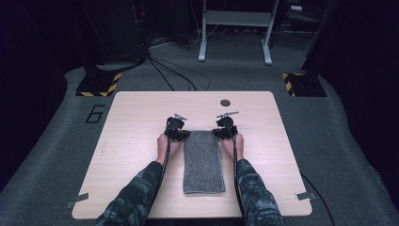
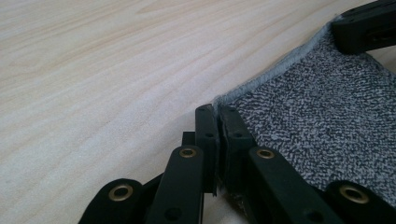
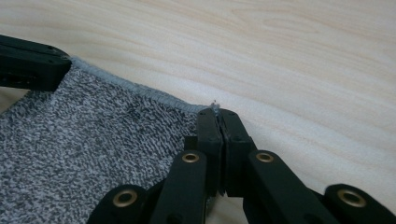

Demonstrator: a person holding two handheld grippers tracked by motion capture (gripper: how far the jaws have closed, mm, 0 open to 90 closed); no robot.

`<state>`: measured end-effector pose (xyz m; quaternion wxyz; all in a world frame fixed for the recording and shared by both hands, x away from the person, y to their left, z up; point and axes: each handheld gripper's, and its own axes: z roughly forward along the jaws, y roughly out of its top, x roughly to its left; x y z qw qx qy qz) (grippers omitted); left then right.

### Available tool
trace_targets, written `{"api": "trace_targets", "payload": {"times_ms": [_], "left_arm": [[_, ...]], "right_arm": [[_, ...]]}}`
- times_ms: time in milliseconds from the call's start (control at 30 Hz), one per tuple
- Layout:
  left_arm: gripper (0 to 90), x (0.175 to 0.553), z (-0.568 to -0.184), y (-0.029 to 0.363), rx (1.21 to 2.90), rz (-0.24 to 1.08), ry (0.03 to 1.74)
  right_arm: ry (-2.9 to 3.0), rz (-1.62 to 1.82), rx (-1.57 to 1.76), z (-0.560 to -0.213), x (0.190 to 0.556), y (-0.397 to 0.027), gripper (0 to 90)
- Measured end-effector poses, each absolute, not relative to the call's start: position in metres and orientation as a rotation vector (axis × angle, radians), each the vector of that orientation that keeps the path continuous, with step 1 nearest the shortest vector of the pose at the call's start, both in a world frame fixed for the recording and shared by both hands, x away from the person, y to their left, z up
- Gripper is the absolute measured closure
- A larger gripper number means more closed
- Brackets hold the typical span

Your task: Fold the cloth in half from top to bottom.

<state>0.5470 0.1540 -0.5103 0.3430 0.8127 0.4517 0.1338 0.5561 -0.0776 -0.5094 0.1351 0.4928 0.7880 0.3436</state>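
A dim room with grey carpet surrounds a pale wooden desk (image 1: pixel 141 141), its grain running in long light streaks; dark cables trail across the floor behind it, and two stands with yellow-and-black striped bases (image 1: pixel 98 84) flank the far corners beside a white metal frame (image 1: pixel 235 28). A small dark round spot (image 1: pixel 225 102) sits near the desk's far edge.

At the middle of the desk lies a folded grey towel (image 1: pixel 203 162), a long narrow rectangle running from the near edge toward the centre, flat on the wood. Its weave is speckled, dark and light threads mixed like salt and pepper, and a plain lighter-grey hem (image 2: pixel 275 70) runs along its far edge.

A person in camouflage-patterned sleeves (image 1: pixel 136 193) reaches in from the near side. The left hand-held gripper (image 1: pixel 177 133) is clamped on the towel's far left corner, its black jaws pressed together with the hem's corner pinched between them. The right hand-held gripper (image 1: pixel 225 132) is likewise closed on the far right corner, a few loose threads poking out above its tips. Both corners sit low, close to the desk, and the hem stretches between the two tools.
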Motion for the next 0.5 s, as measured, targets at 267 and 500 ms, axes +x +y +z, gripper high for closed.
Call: {"api": "trace_targets", "payload": {"times_ms": [267,500], "left_arm": [[87.4,0.54,-0.496,0.158,2.064,0.389,1.139],[87.4,0.536,-0.479,0.163,2.044,0.439,1.093]], "right_arm": [[2.221,1.087,1.36,-0.487,0.546,-0.084,88.8],[2.199,1.134,1.284,-0.469,0.54,-0.085,88.8]]}}
